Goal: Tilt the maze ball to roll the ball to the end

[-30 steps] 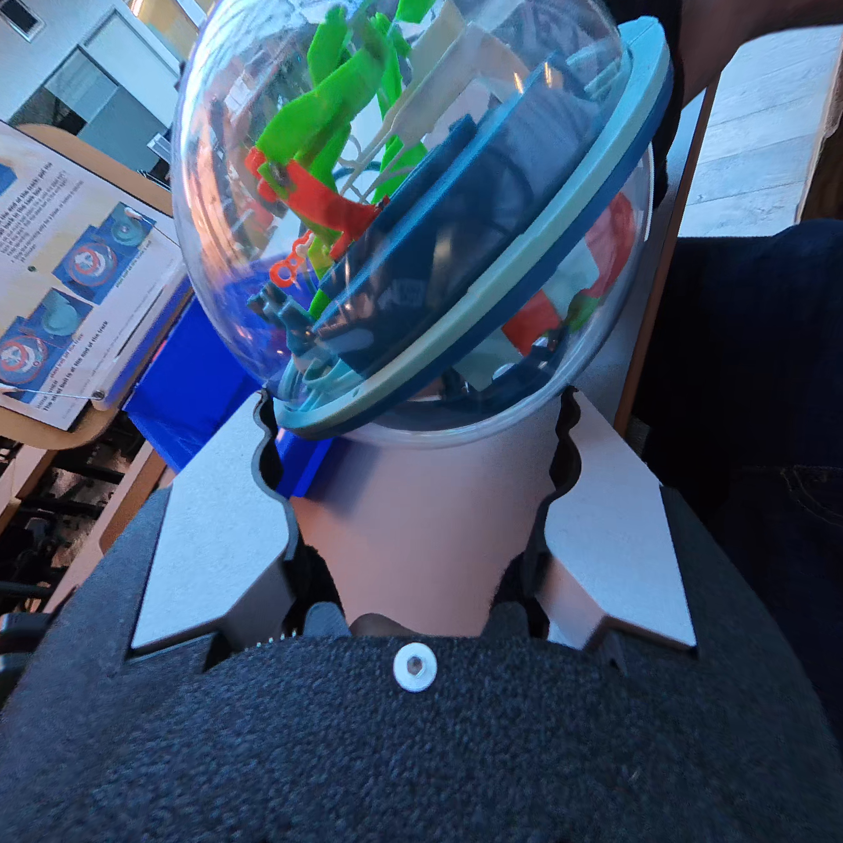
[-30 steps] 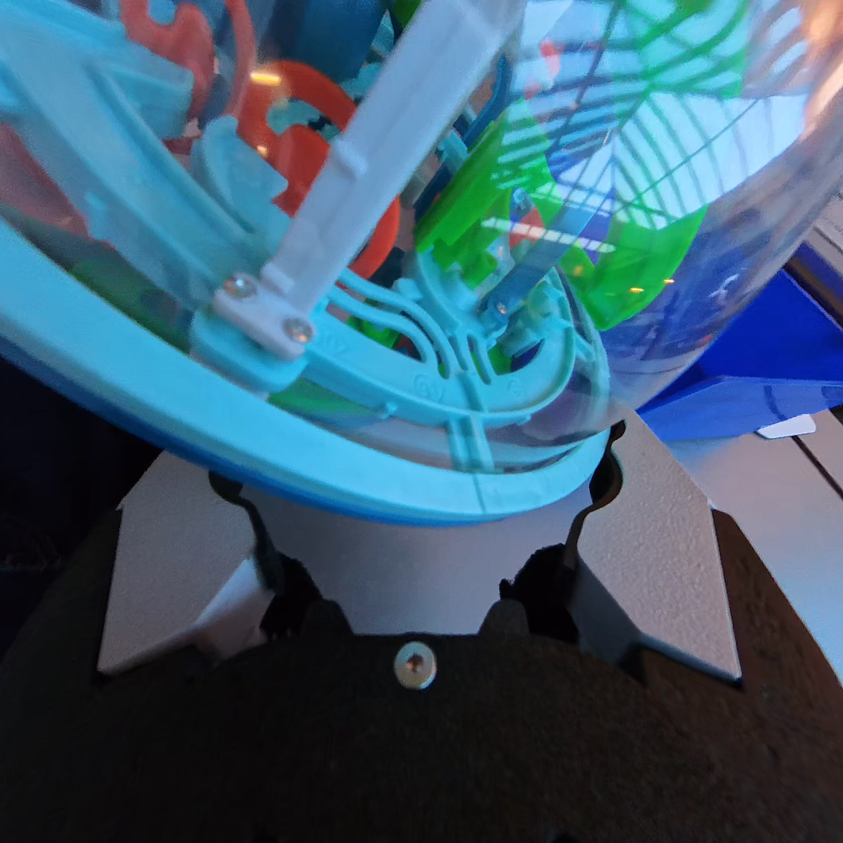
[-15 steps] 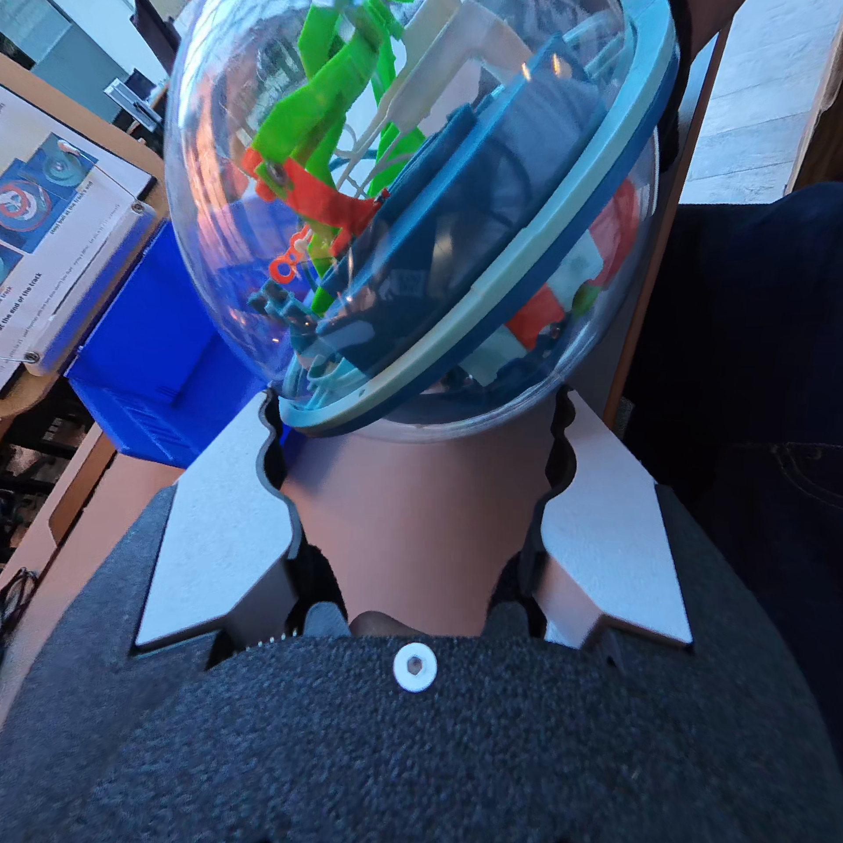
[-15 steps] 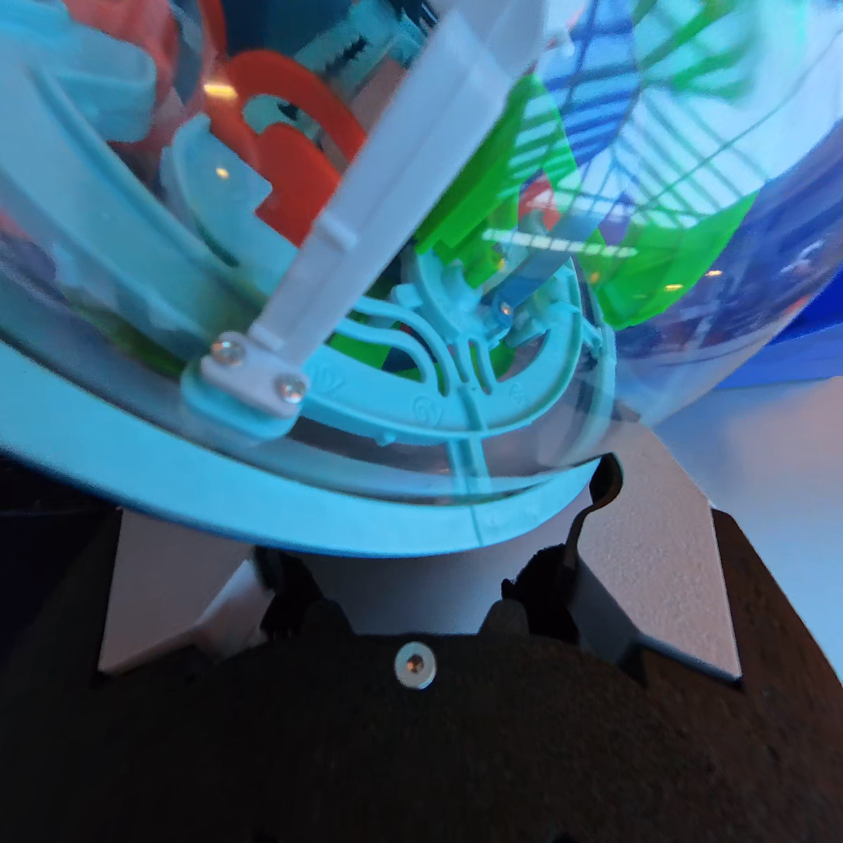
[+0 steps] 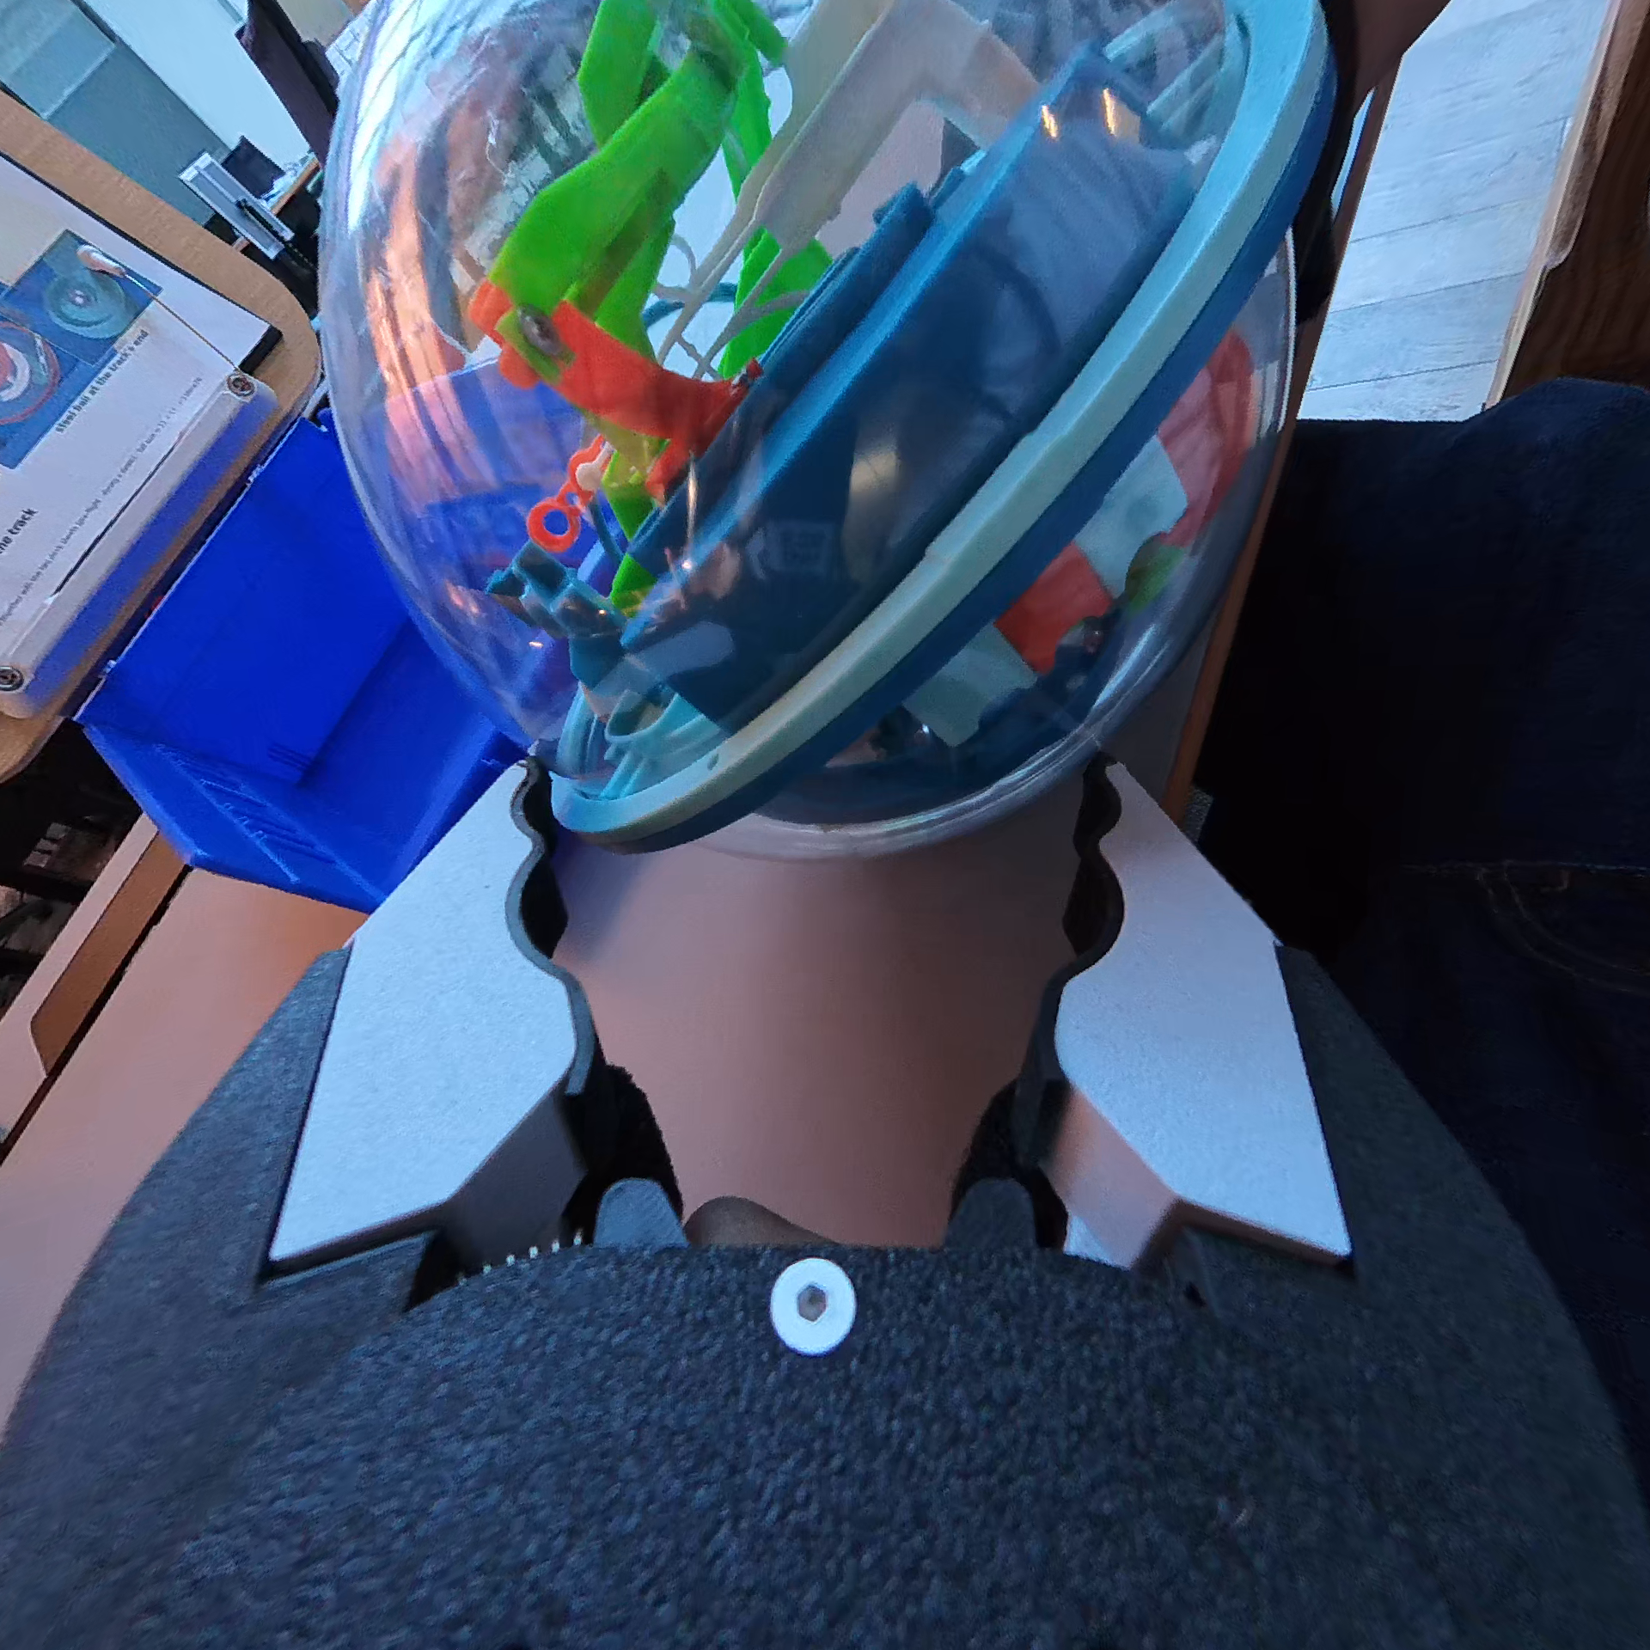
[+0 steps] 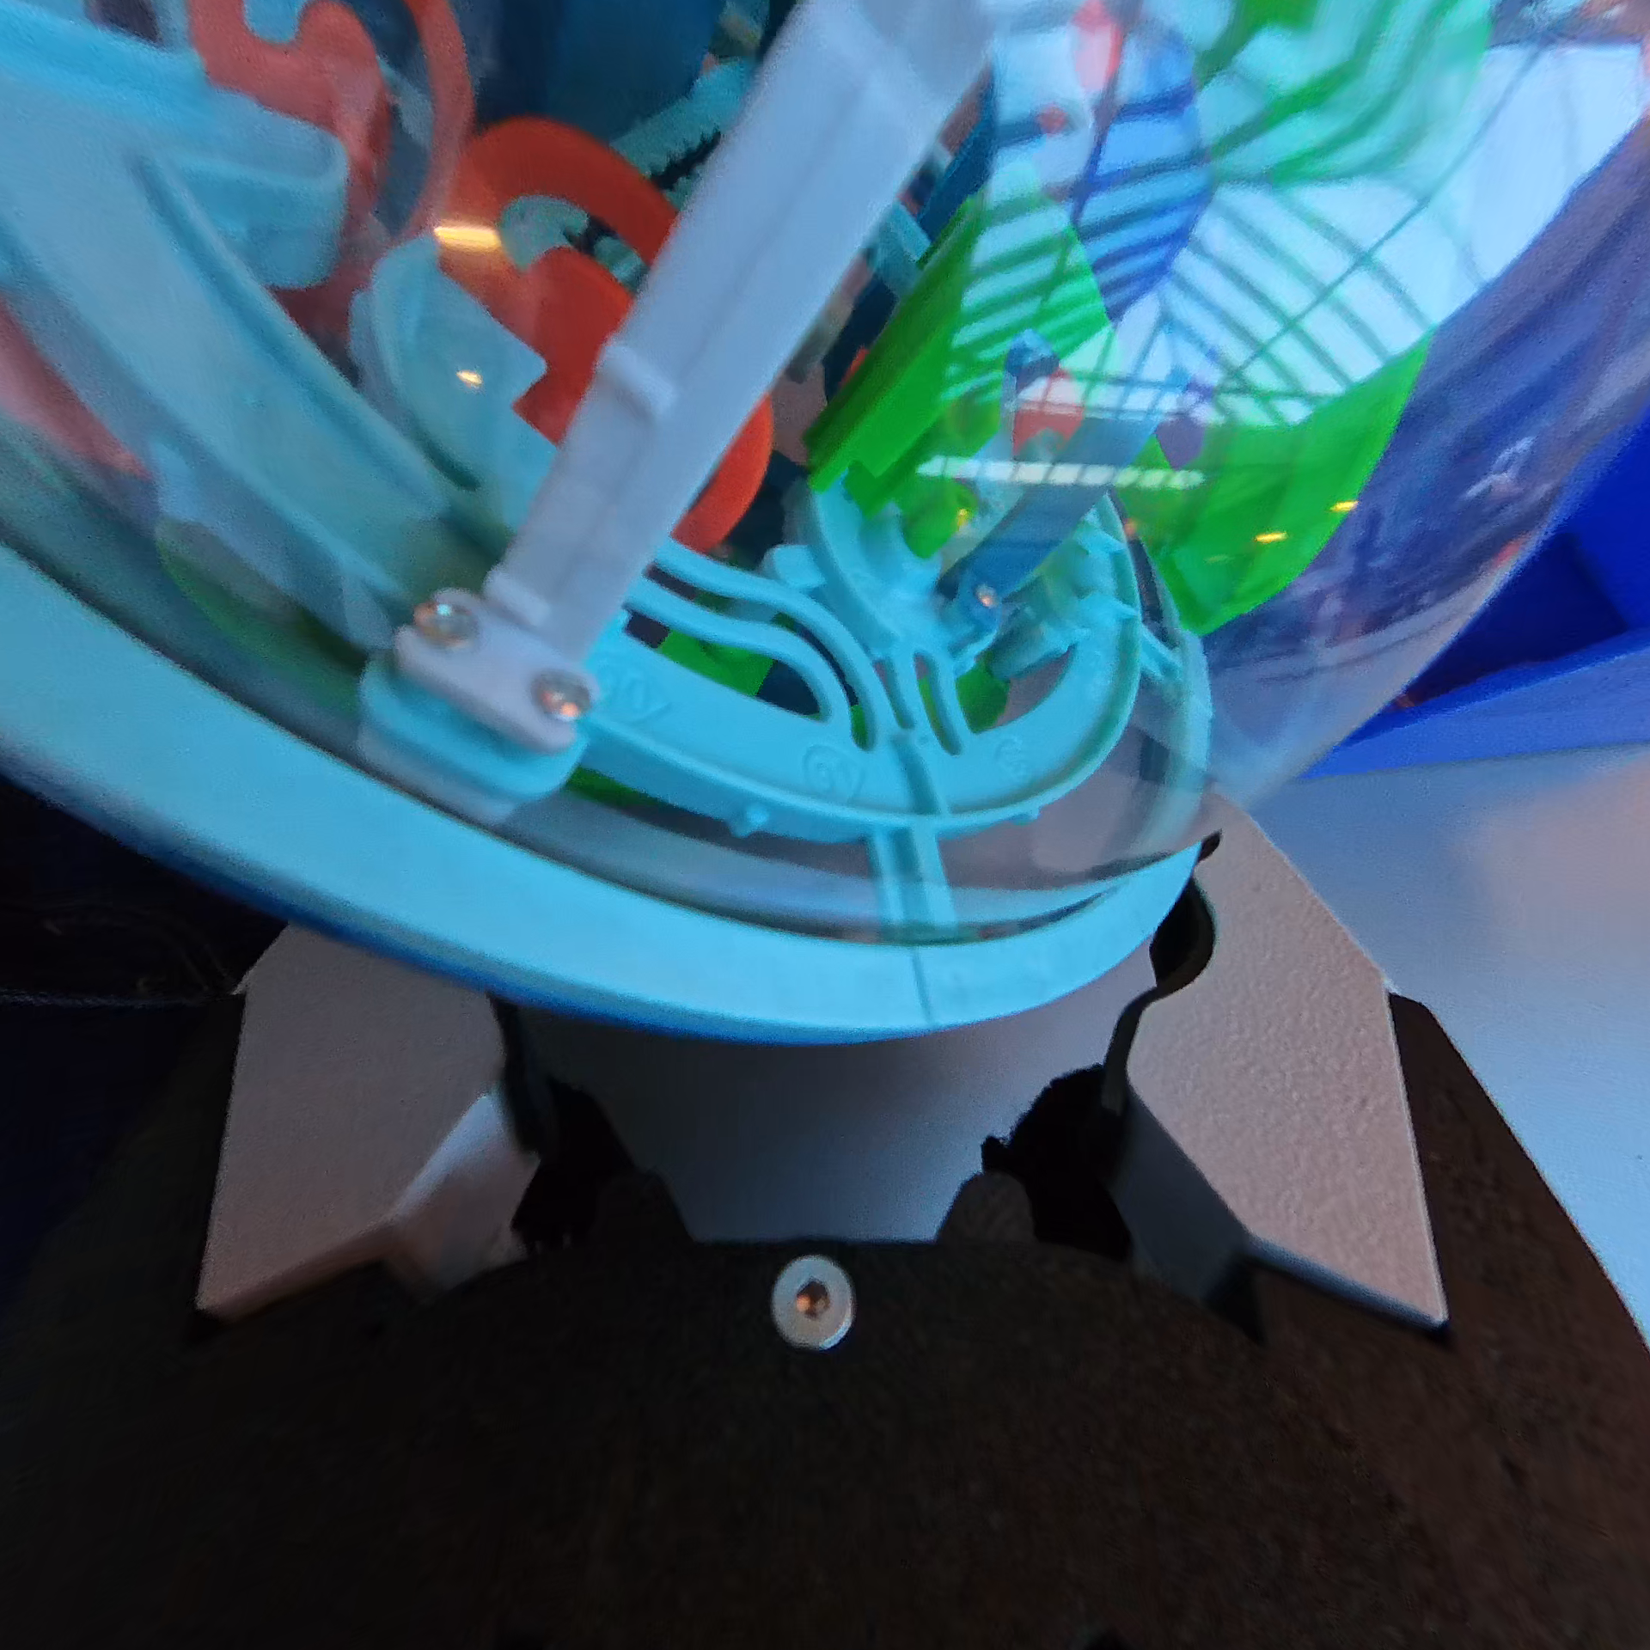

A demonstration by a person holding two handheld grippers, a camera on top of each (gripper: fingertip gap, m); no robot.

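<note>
We see the maze ball (image 5: 804, 402), a clear sphere with a pale blue and dark blue band (image 5: 1054, 500) round its middle, held up off the worktop (image 5: 804, 1027) and tilted so the band runs slantwise; inside it sit green tracks (image 5: 625, 214), orange pieces (image 5: 616, 375), a white beam (image 5: 830, 170) and a dark blue block (image 5: 893, 429). Our left tongs (image 5: 808, 795) stand spread wide with the sphere's underside resting between the finger ends, and our right tongs (image 6: 848, 946) are likewise spread beneath the band, cradling rather than pinching. In the right wrist view the sphere (image 6: 804, 446) fills the picture, with a pale blue curved track (image 6: 857, 768) bearing small moulded numbers. We cannot pick out the little rolling ball. Behind lie a blue bin (image 5: 259, 670), its contents hidden, and an instruction sheet (image 5: 80, 393) with pictures and print on a board
</note>
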